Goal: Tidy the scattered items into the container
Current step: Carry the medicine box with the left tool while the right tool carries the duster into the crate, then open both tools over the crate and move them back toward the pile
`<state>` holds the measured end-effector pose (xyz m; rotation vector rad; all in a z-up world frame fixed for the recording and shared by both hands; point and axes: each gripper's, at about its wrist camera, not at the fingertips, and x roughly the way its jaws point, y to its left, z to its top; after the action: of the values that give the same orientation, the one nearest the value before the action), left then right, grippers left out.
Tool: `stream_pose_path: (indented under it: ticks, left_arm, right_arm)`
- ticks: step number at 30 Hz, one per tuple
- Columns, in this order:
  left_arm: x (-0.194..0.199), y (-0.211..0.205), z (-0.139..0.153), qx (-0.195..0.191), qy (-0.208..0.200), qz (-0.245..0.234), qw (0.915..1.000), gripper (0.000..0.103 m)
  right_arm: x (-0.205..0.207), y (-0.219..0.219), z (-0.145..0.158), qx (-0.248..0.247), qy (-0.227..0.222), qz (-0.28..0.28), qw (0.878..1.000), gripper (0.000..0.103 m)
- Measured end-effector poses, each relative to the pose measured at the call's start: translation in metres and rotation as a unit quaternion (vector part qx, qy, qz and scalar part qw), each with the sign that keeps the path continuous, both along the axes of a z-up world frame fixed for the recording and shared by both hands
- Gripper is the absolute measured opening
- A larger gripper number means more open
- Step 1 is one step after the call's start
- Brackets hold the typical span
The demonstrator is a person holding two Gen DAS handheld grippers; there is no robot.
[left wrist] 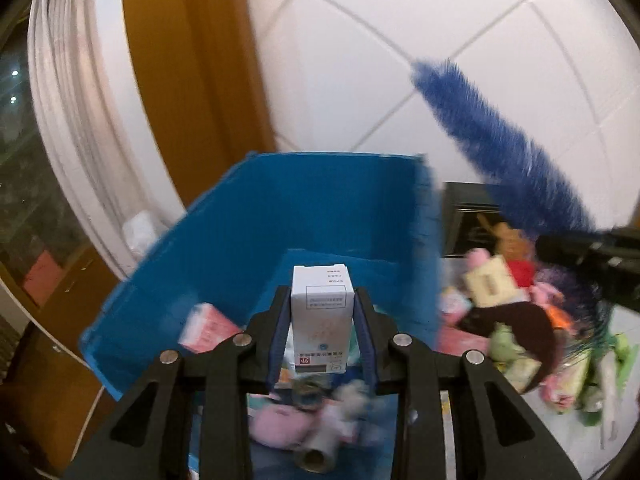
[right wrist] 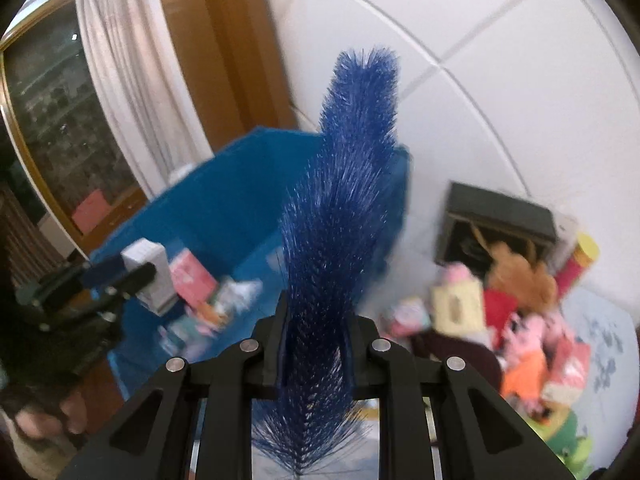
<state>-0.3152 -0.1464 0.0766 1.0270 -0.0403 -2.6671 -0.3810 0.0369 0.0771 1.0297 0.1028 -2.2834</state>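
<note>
My left gripper [left wrist: 322,312] is shut on a small white carton [left wrist: 322,312] and holds it upright over the open blue bin [left wrist: 224,224]. The bin holds a pink-and-white box [left wrist: 208,328], a pink plush [left wrist: 280,424] and a metal cylinder [left wrist: 316,456]. My right gripper [right wrist: 316,320] is shut on a long blue bristle brush [right wrist: 344,184], which points up beside the bin's right wall [right wrist: 400,184]. The brush also shows in the left wrist view [left wrist: 488,140], and the left gripper with its carton [right wrist: 150,276] shows in the right wrist view.
A pile of scattered toys and packets [right wrist: 520,304] lies right of the bin, with a brown plush [right wrist: 516,272], a dark headband [left wrist: 520,320] and a black box [right wrist: 500,216] behind. White tiled wall at the back; wooden frame and curtain [right wrist: 132,92] at left.
</note>
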Motion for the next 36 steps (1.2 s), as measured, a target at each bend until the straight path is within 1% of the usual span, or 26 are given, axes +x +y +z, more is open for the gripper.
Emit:
stream_pose_path:
  ticks: [2,5,10,16,20,22,23,24,25,26,27,29,31,32,33,36]
  left_arm:
    - [-0.012,-0.031,-0.001,0.003,-0.010,0.002,0.9999,0.031]
    - [-0.029,-0.068,-0.005,0.004,-0.021,-0.002,0.9998,0.031]
    - [-0.060,-0.112,-0.024,0.018,-0.047,-0.014,0.9986,0.031]
    - [-0.082,-0.138,-0.050,0.034,-0.076,-0.028,0.9961,0.031]
    - [-0.088,-0.143,-0.064,0.041,-0.088,-0.034,0.9947,0.031]
    - [-0.088,-0.145,-0.067,0.045,-0.096,-0.035,0.9938,0.031]
    - [-0.089,-0.145,-0.068,0.046,-0.100,-0.036,0.9933,0.040]
    - [-0.089,-0.146,-0.070,0.048,-0.104,-0.036,0.9927,0.054]
    - [-0.087,-0.145,-0.070,0.046,-0.103,-0.036,0.9930,0.061]
    - [-0.085,-0.144,-0.070,0.042,-0.099,-0.035,0.9936,0.071]
    - [-0.082,-0.142,-0.069,0.039,-0.096,-0.036,0.9940,0.073]
    - [-0.077,-0.137,-0.068,0.039,-0.095,-0.040,0.9939,0.073]
    - [-0.072,-0.132,-0.066,0.037,-0.092,-0.040,0.9943,0.073]
    - [-0.069,-0.132,-0.064,0.037,-0.090,-0.040,0.9944,0.073]
    - [-0.066,-0.131,-0.064,0.037,-0.089,-0.039,0.9945,0.073]
    - [-0.058,-0.129,-0.061,0.038,-0.086,-0.036,0.9949,0.073]
  right_arm:
    - [-0.009,-0.033,0.005,0.005,-0.002,0.002,1.000,0.020]
    - [-0.024,-0.088,0.007,0.021,0.003,-0.004,1.000,0.020]
    - [-0.051,-0.157,-0.015,0.035,-0.016,-0.018,0.999,0.020]
    - [-0.074,-0.205,-0.049,0.069,-0.035,-0.029,0.997,0.020]
    - [-0.084,-0.218,-0.061,0.081,-0.038,-0.036,0.995,0.022]
    - [-0.086,-0.220,-0.063,0.085,-0.035,-0.041,0.995,0.032]
    - [-0.086,-0.219,-0.063,0.086,-0.031,-0.044,0.995,0.044]
    - [-0.086,-0.219,-0.062,0.087,-0.028,-0.048,0.995,0.052]
    - [-0.087,-0.218,-0.061,0.088,-0.024,-0.051,0.995,0.054]
    - [-0.087,-0.218,-0.061,0.089,-0.021,-0.054,0.994,0.059]
    - [-0.086,-0.217,-0.060,0.089,-0.018,-0.057,0.994,0.069]
    - [-0.081,-0.215,-0.058,0.095,-0.010,-0.060,0.994,0.081]
    - [-0.077,-0.214,-0.057,0.097,-0.005,-0.061,0.993,0.082]
    - [-0.074,-0.213,-0.057,0.097,-0.003,-0.061,0.993,0.085]
    - [-0.070,-0.212,-0.056,0.097,0.000,-0.063,0.993,0.091]
    - [-0.060,-0.208,-0.053,0.101,0.011,-0.065,0.993,0.100]
